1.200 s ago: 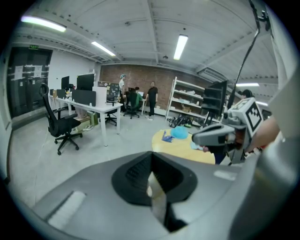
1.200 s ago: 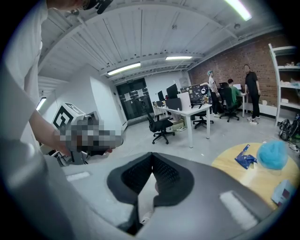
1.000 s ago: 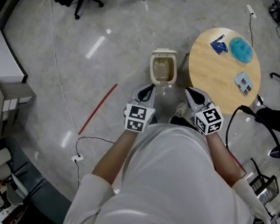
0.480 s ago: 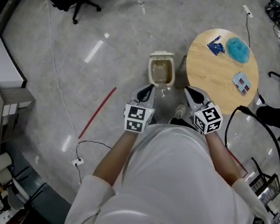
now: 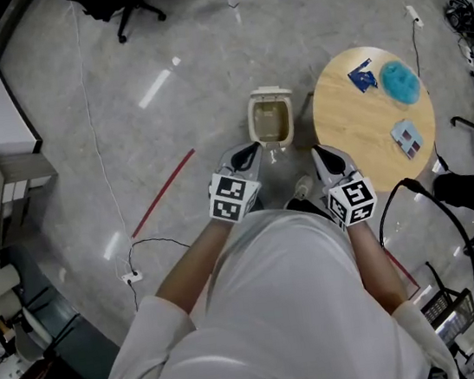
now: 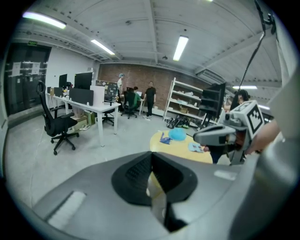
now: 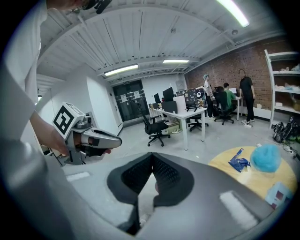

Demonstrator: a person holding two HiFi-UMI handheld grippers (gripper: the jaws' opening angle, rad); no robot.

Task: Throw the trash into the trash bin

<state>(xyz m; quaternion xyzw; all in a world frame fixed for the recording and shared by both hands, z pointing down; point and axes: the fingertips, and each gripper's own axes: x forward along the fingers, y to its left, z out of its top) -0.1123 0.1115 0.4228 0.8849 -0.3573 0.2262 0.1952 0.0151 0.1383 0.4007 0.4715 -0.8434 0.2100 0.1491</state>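
Bin: on floor, lid up, just ahead of left fingers, ahead-left of right fingers. Both finger pairs closed, tips meeting, nothing between them. Trash on round table, ahead-right of right fingers, touching neither pair: blue wrapper, teal lump, packet.
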